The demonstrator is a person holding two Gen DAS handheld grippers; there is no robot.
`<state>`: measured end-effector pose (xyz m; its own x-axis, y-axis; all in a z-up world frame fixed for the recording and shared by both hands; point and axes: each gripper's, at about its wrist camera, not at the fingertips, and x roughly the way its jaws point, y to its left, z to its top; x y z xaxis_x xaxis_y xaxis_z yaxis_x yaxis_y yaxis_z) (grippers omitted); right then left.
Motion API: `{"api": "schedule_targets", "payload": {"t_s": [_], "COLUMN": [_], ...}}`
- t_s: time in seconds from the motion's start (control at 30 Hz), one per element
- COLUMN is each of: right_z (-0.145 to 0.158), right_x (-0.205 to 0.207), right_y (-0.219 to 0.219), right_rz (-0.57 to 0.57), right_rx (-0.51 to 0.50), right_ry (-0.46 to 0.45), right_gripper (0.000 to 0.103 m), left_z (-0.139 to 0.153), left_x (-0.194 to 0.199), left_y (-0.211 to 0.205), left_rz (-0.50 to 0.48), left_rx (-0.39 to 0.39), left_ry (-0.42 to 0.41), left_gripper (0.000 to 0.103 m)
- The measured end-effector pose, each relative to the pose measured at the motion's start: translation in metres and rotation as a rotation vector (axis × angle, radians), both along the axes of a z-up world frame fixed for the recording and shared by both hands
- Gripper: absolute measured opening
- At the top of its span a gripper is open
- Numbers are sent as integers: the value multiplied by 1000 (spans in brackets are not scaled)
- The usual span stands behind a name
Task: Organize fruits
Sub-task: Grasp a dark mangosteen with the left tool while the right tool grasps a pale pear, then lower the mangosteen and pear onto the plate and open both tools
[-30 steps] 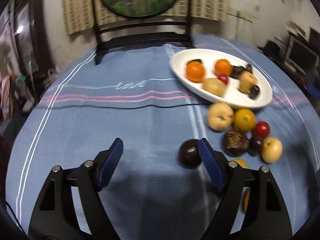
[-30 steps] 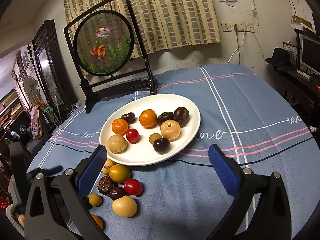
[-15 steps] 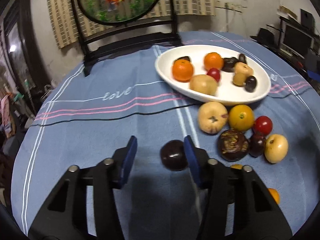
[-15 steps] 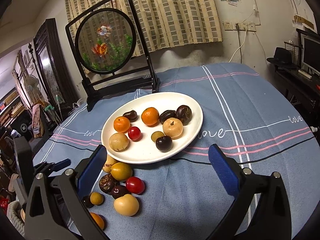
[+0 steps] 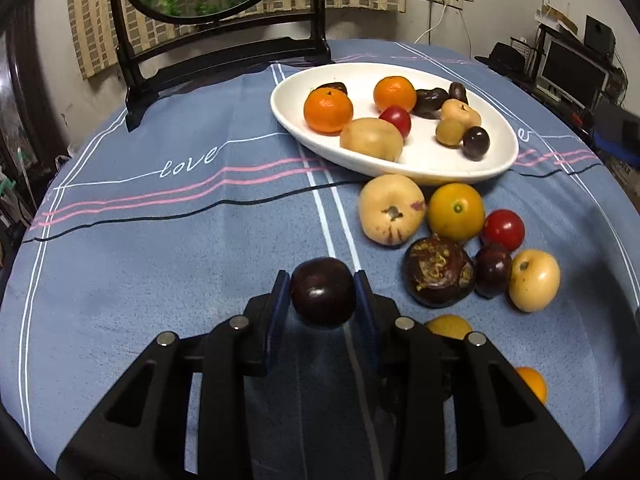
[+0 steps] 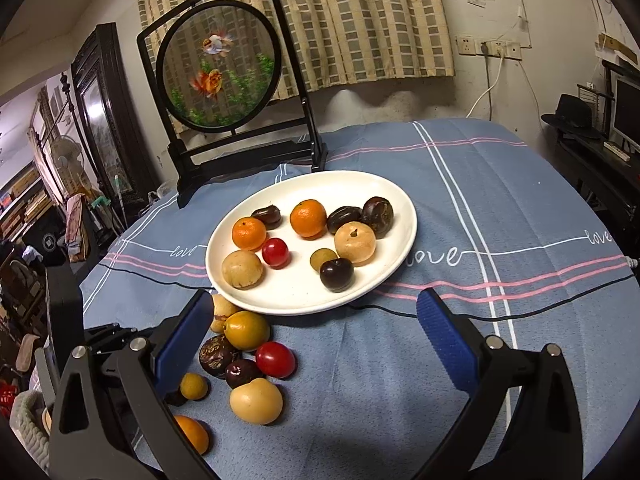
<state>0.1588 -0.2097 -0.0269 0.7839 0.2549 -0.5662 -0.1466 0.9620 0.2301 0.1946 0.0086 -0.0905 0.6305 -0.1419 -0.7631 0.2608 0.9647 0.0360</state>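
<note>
A white oval plate (image 5: 404,162) (image 6: 394,268) holds several fruits: oranges, a red one, tan and dark ones. More loose fruits lie on the blue cloth beside it, among them a yellow-orange one (image 5: 456,212) (image 6: 246,330) and a brown wrinkled one (image 5: 438,272). My left gripper (image 5: 322,278) is closing its jaws, and both blue pads touch the sides of a dark plum (image 5: 323,294) that rests on the cloth. My right gripper (image 6: 315,298) hangs open over the plate's near edge with nothing between its fingers.
A round goldfish screen in a black stand (image 5: 224,52) (image 6: 218,80) occupies the back of the table behind the plate. The blue tablecloth (image 5: 160,260) stretches left of the fruits. Shelves, a monitor and clutter surround the table.
The left gripper moved in around the dark plum and its jaws came together from wide apart until they touch it. The right gripper stayed where it was, still open.
</note>
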Motion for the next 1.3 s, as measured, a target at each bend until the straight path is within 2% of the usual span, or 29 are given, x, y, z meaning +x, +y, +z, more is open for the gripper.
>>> {"api": "schedule_targets", "payload": {"t_s": [0.23,0.4,0.5,0.57,0.63,0.73,1.1,1.17,1.3], "right_z": [-5,-18,-32,-42,-50,-59,-64,-58,-27], "right_x": [-1,-9,-14,-11,-9,-9,-5,-8,-14], "right_y": [7,19,34,44,50,59,61,53,29], "right_rz": [44,104,150,181,203,232,247,233,153], "right_rx": [-14,-42,-90,-118,-137,-161,-136,-105,-41], "right_ry": [17,70,112,153,186,215,230,208,102], "right_gripper": [102,99,84,64,52,44,40,40,40], "left_z": [-2,8,15,17,17,18,14,16,35], "left_x": [1,-3,-6,-7,-7,-8,-6,-8,-11], "left_y": [2,10,15,15,14,13,11,11,10], "left_rz": [1,48,62,63,60,55,41,46,57], "left_rx": [-21,-24,-42,-45,-45,-43,-37,-36,-48], "left_ry": [21,-19,-43,-51,-52,-52,-35,-45,-94], "left_gripper": [31,31,31,31,31,31,31,31,31]}}
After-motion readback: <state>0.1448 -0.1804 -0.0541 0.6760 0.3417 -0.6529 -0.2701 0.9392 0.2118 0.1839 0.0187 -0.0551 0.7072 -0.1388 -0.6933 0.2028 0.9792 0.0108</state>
